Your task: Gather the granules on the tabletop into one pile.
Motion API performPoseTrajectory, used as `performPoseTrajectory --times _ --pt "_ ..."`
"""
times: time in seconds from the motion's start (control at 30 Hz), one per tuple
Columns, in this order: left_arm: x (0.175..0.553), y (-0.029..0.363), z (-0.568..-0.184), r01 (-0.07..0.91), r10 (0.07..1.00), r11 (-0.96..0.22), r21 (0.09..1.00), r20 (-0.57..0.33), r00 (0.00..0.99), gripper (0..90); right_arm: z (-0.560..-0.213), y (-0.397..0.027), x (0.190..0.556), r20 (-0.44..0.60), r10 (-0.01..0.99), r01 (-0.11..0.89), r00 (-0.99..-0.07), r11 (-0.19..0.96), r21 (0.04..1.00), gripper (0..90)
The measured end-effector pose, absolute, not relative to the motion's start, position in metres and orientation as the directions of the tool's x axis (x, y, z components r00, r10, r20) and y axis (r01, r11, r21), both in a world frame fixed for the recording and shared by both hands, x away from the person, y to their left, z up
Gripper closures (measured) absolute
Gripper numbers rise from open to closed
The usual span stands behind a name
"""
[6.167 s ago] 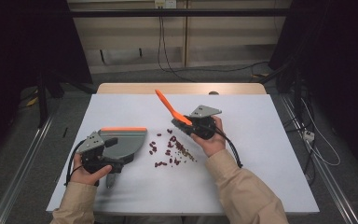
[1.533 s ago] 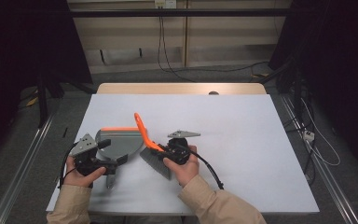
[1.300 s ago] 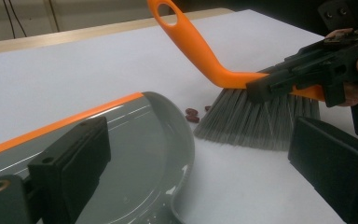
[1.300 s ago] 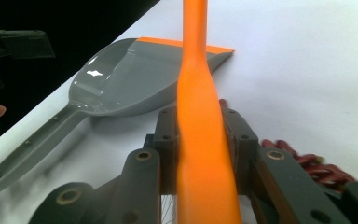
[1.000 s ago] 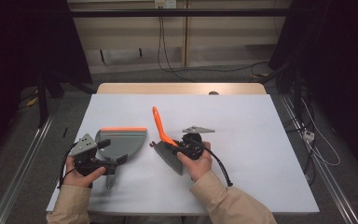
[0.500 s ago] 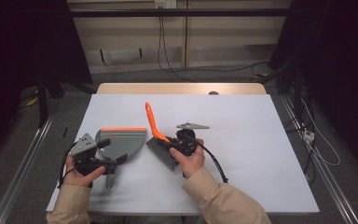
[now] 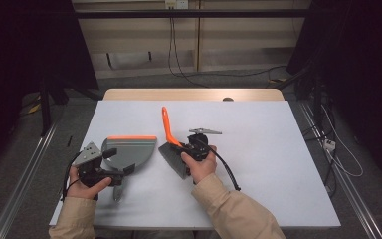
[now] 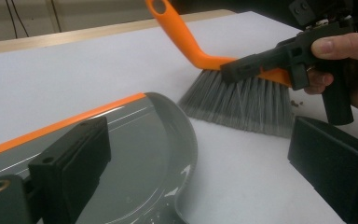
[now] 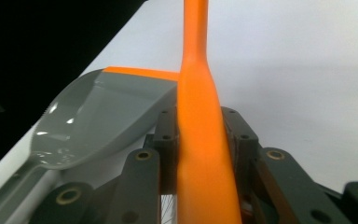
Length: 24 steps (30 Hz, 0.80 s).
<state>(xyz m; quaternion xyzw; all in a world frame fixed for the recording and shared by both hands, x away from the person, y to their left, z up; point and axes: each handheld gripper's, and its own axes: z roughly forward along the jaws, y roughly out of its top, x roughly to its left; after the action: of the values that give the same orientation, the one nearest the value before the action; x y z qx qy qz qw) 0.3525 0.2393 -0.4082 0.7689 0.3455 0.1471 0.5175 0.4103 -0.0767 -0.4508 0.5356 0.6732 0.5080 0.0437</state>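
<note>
Sweeping well means keeping my right gripper (image 7: 191, 145) clamped on the orange-handled grey-bristled brush (image 7: 171, 149), bristles flat, while my left gripper (image 7: 110, 172) pins the grey plastic dustpan (image 7: 129, 152).

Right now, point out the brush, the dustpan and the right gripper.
brush (image 8: 242, 100): left gripper view, on the grey bristles.
dustpan (image 7: 129, 151): high view, on the grey pan's inside.
right gripper (image 7: 193, 147): high view, at the jaws clamped on the brush.

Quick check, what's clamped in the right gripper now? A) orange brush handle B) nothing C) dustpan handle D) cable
A: the right gripper has its jaws shut on the orange brush handle, with the bristles down on the table beside the dustpan.
</note>
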Motion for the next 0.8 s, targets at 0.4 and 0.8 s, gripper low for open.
performPoseTrajectory --times 0.4,0.8 --pt "0.352 0.235 -0.407 0.375 0.679 -0.233 0.897 -0.126 0.723 5.7 -0.453 -0.113 0.400 0.486 0.795 0.671 -0.363 -0.139 0.728 70.5" --pt "0.352 0.235 -0.407 0.371 0.678 -0.239 0.898 -0.119 0.725 5.7 -0.453 -0.127 0.393 0.479 0.812 0.665 -0.335 -0.157 0.730 70.3"
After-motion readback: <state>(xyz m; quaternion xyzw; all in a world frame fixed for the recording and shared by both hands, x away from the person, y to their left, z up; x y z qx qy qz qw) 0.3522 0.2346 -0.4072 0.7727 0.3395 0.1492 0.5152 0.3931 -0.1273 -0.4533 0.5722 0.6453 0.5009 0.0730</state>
